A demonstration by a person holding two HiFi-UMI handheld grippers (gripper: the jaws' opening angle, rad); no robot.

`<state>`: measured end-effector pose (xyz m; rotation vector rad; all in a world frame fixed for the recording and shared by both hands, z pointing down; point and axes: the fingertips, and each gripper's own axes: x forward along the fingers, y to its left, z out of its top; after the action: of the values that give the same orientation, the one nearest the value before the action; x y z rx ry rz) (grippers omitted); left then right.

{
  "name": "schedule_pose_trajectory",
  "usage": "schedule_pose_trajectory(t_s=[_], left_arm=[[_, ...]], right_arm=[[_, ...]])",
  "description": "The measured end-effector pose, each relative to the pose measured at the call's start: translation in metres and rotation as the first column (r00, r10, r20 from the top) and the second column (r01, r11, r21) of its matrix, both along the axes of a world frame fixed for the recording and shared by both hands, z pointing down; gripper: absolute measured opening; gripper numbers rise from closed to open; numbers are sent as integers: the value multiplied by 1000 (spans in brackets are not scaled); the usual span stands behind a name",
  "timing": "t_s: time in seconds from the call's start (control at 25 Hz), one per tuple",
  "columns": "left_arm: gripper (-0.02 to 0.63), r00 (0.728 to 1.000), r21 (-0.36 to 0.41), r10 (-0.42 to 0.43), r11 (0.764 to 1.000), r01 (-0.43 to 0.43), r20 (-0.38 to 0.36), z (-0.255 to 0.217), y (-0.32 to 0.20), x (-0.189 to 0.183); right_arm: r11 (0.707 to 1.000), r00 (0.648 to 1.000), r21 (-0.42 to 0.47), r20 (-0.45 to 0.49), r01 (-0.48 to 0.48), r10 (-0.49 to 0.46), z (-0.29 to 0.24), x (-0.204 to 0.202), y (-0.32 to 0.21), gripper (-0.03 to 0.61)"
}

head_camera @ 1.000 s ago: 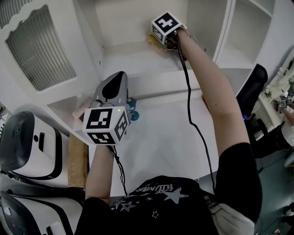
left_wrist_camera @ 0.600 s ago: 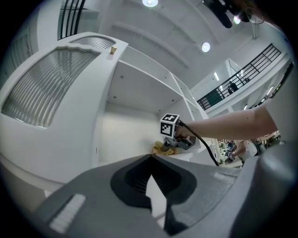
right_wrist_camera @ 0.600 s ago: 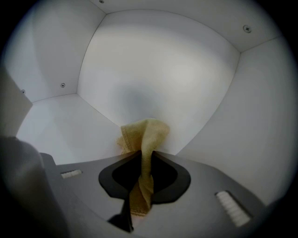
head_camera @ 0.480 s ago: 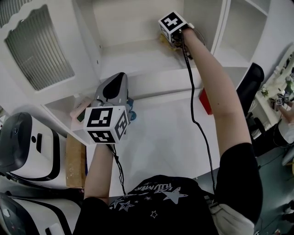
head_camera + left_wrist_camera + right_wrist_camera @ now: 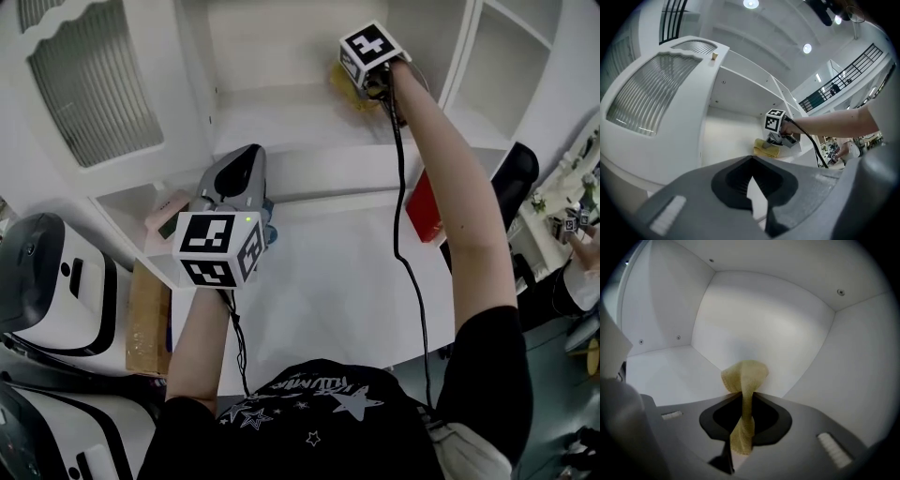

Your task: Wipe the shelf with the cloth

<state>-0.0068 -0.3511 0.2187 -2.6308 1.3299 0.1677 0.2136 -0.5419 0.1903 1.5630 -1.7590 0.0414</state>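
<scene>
My right arm is stretched far forward into the white cupboard. There the right gripper [image 5: 743, 430] pinches the yellow cloth [image 5: 744, 378], a soft woven fold squeezed thin between its jaws. The cloth lies at the back right corner of the smooth shelf [image 5: 272, 122]. The left gripper [image 5: 236, 178] hangs lower, before the shelf edge, with its jaws together on nothing, it seems.

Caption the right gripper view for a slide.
Right gripper shut on a yellow cloth, held at the back of a white shelf.
</scene>
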Motion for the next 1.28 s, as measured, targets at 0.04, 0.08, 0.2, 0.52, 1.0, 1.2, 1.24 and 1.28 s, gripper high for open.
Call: schedule_pose_trajectory(t_s=[0.04,0.08,0.2,0.52,1.0,1.2,1.24,1.28], left_arm=[[0,1000,0,-2,1000,2,-2,0,3,0],[0,1000,1,-4,1000,4,-6,0,6,0],[0,1000,1,-10,1000,10,-15,-1,14,-2],[0,998,-28,-58,998,58,-22,10,28,-25],[0,989,-61,-147,987,147,1,24,41,-68],[0,989,-74,-147,986,147,12,30,45,-73],[0,989,-76,-147,986,147,12,31,45,-73],[0,989,-78,-145,986,146,12,32,46,-73]], right_arm=[[1000,1000,6,11,26,-26,-5,-7,4,77],[998,998,10,24,56,-56,-9,-16,8,77],[987,984,22,70,160,-161,-19,-49,20,77],[904,879,21,223,428,-421,-20,-155,50,77],[805,795,-21,169,593,-582,15,-252,61,77],[806,805,-50,116,589,-581,26,-255,59,77],[808,808,-54,107,586,-579,28,-253,59,77],[812,813,-56,92,581,-575,29,-251,59,77]])
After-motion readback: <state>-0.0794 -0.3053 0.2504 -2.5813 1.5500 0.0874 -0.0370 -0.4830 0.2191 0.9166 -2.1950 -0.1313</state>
